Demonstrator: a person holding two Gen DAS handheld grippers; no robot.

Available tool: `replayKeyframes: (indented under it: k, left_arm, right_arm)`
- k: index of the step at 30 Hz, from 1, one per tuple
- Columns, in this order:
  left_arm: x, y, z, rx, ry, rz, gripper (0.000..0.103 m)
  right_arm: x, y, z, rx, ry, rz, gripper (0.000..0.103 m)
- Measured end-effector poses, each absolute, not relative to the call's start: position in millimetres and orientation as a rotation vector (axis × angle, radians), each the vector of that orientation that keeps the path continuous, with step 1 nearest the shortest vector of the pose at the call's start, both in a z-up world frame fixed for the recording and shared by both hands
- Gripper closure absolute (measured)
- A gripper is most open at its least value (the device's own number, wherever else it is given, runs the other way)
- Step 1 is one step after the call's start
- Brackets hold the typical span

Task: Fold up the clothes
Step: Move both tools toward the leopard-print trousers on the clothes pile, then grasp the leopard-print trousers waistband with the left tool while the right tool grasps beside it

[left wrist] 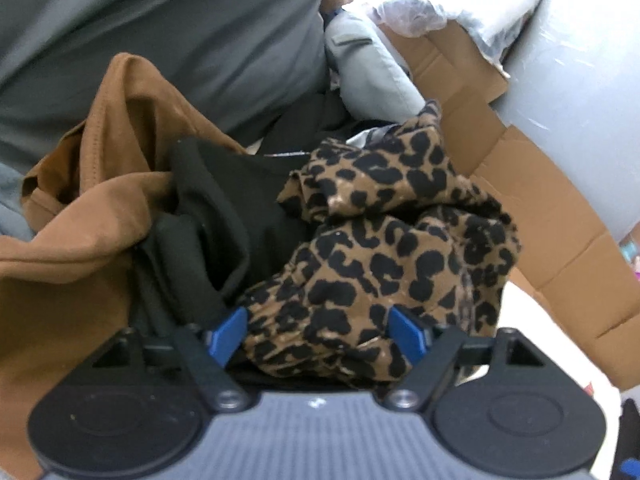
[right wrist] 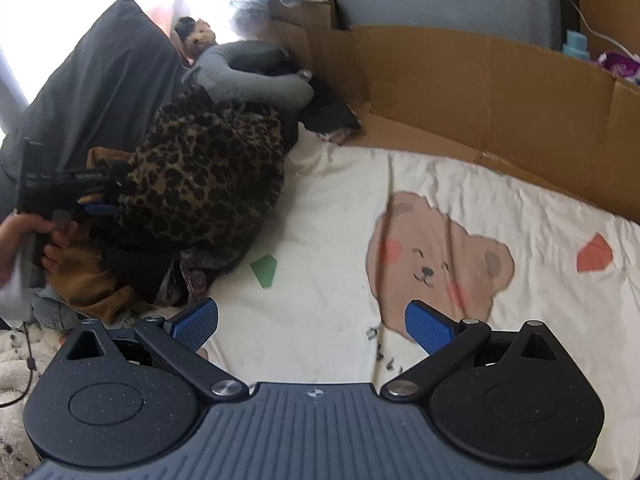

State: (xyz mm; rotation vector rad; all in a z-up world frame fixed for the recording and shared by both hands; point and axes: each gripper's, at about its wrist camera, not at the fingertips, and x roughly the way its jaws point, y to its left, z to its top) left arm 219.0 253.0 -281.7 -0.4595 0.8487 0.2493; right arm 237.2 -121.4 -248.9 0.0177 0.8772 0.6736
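A crumpled leopard-print garment (left wrist: 384,248) lies on a pile of clothes with a black garment (left wrist: 224,216) and a brown garment (left wrist: 92,216). My left gripper (left wrist: 318,330) is open, its blue pads on either side of a fold of the leopard cloth. In the right wrist view the same leopard garment (right wrist: 208,176) sits at the left of the bed, with the left gripper (right wrist: 96,200) at its left edge. My right gripper (right wrist: 312,326) is open and empty over the white sheet (right wrist: 320,220).
The sheet has a bear print (right wrist: 432,256). Cardboard boxes (right wrist: 480,92) line the far side of the bed. A dark grey pillow (right wrist: 96,92), a grey neck pillow (right wrist: 256,76) and a small teddy (right wrist: 200,36) lie behind the pile.
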Motion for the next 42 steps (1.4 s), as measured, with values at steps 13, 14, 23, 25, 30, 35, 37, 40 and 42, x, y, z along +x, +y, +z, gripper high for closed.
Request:
replayKeyframes:
  k: [13, 14, 23, 25, 30, 35, 37, 40, 42]
  left_arm:
    - [213.4, 251.5, -293.3, -0.508, 0.850, 0.239, 0.039]
    - [211.8, 249.4, -290.6, -0.501, 0.843, 0.238, 0.041]
    - [195.2, 221.6, -252.3, -0.434, 0.772, 0.178, 0.055]
    - [193.7, 212.8, -246.2, -0.424, 0.760, 0.148, 0.059]
    - [196.7, 188.2, -239.1, -0.428, 0.769, 0.037, 0.064]
    - [204.1, 165.5, -241.3, -0.479, 0.799, -0.090, 0.098]
    - [205.8, 154.0, -244.6, -0.460, 0.800, -0.126, 0.098]
    - [210.9, 144.6, -252.6, -0.473, 0.811, -0.156, 0.098]
    - [213.4, 139.6, -255.0, -0.487, 0.811, -0.176, 0.099]
  right_arm:
    - [263.5, -58.9, -262.0, -0.052, 0.806, 0.818, 0.001]
    - [264.5, -54.4, -262.5, -0.053, 0.804, 0.828, 0.001]
    - [260.5, -28.0, -260.4, -0.061, 0.779, 0.878, 0.001]
    - [256.5, -26.0, -261.4, -0.065, 0.783, 0.884, 0.001]
    - [246.3, -21.2, -259.8, -0.059, 0.773, 0.904, 0.001]
    - [239.3, -11.3, -254.0, -0.073, 0.726, 0.925, 0.003]
    - [239.4, -6.5, -252.2, -0.078, 0.710, 0.933, 0.008]
    - [242.8, 1.7, -251.7, -0.070, 0.697, 0.942, 0.009]
    - [246.1, 5.1, -253.0, -0.068, 0.692, 0.939, 0.009]
